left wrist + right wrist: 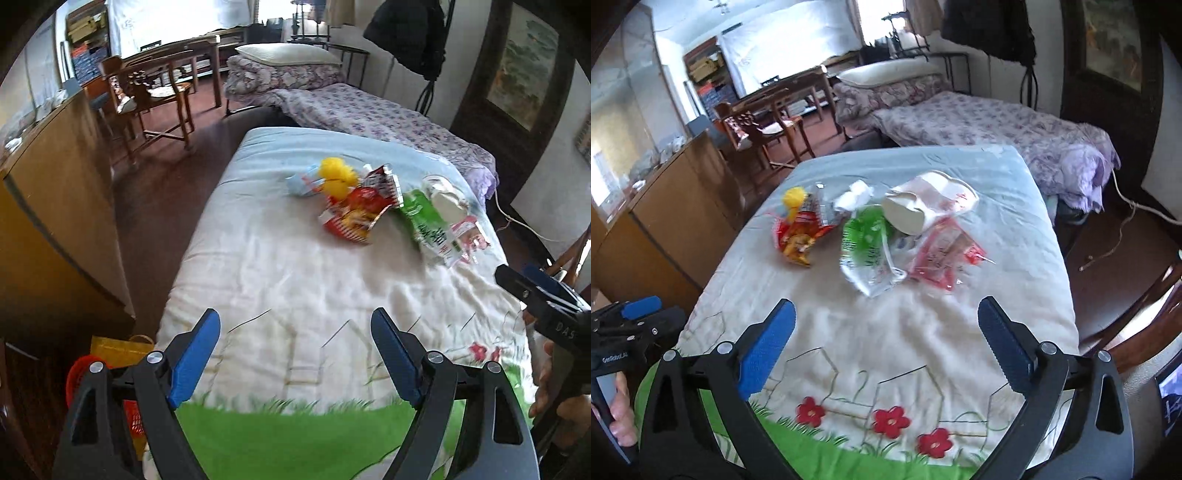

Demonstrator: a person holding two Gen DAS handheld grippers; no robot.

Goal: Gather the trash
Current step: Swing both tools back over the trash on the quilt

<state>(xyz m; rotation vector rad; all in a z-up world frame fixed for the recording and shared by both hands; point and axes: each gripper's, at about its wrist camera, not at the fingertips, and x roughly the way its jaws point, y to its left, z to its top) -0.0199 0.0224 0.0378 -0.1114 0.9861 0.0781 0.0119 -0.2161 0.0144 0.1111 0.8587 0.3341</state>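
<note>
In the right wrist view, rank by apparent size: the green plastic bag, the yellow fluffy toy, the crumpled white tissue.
1. Green plastic bag, clearly largest.
2. Yellow fluffy toy and crumpled white tissue: they look alike in size, and other litter partly hides the toy, so I won't rank them.

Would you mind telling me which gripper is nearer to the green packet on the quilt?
Right, probably. The right gripper faces the green packet almost straight ahead; from the left gripper it lies off to the right.
</note>
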